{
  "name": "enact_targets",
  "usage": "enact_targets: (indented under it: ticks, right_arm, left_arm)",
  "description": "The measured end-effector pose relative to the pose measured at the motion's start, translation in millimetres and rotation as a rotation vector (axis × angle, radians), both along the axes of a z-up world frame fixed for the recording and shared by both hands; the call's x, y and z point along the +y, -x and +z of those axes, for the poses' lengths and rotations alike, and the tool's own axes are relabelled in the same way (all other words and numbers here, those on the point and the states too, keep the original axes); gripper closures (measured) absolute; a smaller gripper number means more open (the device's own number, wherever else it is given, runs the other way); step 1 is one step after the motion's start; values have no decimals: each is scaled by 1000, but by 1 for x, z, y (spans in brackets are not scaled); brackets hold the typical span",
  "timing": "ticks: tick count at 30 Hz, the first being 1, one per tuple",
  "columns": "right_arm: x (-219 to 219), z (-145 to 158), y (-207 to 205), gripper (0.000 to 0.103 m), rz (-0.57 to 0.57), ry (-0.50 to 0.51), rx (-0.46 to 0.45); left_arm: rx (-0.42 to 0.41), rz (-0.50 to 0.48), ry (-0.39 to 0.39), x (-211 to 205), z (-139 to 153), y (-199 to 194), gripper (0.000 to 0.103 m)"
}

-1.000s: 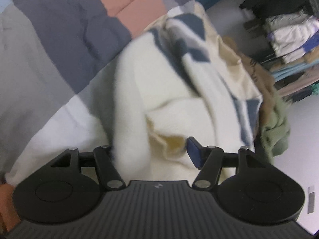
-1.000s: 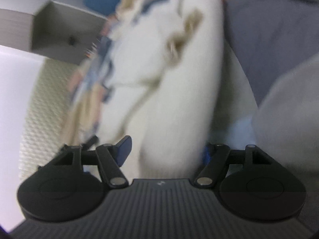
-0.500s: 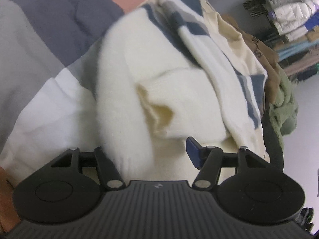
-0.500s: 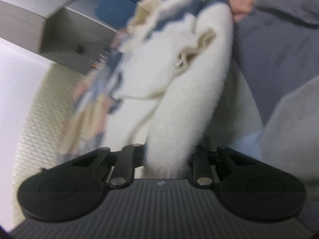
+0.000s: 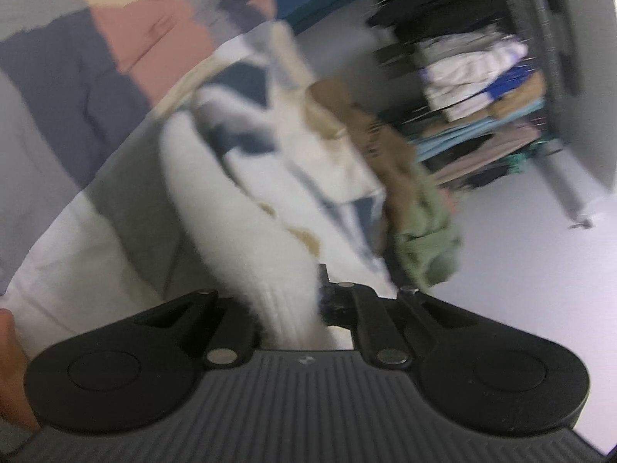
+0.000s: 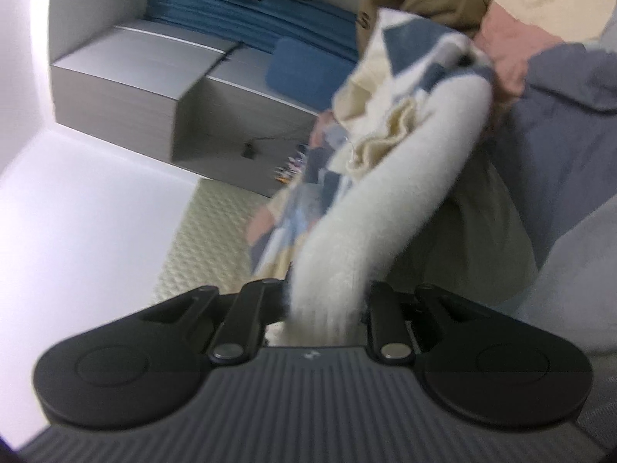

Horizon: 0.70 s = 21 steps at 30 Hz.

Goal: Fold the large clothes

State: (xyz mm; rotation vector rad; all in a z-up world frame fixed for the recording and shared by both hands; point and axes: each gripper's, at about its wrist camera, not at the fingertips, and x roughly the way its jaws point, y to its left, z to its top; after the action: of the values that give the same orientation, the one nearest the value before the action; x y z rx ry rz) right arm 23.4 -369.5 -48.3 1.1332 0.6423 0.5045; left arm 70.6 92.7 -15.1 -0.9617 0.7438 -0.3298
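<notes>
A fluffy cream sweater with navy and beige patches (image 5: pixel 246 193) lies bunched on a bed with a colour-block cover (image 5: pixel 69 77). My left gripper (image 5: pixel 283 305) is shut on the ribbed end of one cream sleeve. My right gripper (image 6: pixel 326 305) is shut on another cream sleeve end (image 6: pixel 347 254), which stretches up to the bunched sweater body (image 6: pixel 405 96). Both views are motion-blurred.
A brown garment (image 5: pixel 389 146) and a green one (image 5: pixel 428 239) hang off the bed edge beside the sweater. A clothes rack with stacked garments (image 5: pixel 482 88) stands across the pale floor. A grey cabinet (image 6: pixel 154 88) and a textured mat (image 6: pixel 208 239) are in the right wrist view.
My left gripper has closed on the sleeve end; it was open 0.5 s ago. My right gripper closed on its sleeve earlier. Both views have swung and the sleeves are drawn out.
</notes>
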Motion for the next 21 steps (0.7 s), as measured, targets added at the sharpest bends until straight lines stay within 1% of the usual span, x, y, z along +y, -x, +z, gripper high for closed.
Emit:
enact_targets:
  ticks: [2, 4, 9, 11, 17, 19, 21]
  right_arm:
    - [0, 13, 0, 84, 8, -2, -29]
    - [-4, 31, 9, 84, 17, 11, -59]
    - [-8, 83, 26, 84, 30, 73, -121]
    - [-12, 103, 31, 84, 24, 88, -131]
    - [-15, 154, 50, 84, 15, 147, -164]
    - [-16, 167, 57, 84, 10, 155, -178]
    - [-16, 177, 59, 84, 5, 160, -182]
  left_arm:
    - [-45, -9, 21, 2, 21, 10, 96]
    - [-89, -18, 33, 1, 41, 23, 96]
    - [-193, -44, 57, -6, 91, 63, 96]
    - [-228, -58, 61, -7, 108, 79, 96]
    - [-322, -91, 54, -14, 156, 127, 95]
    - [-348, -98, 64, -12, 168, 141, 95]
    - [-368, -102, 55, -10, 179, 154, 95]
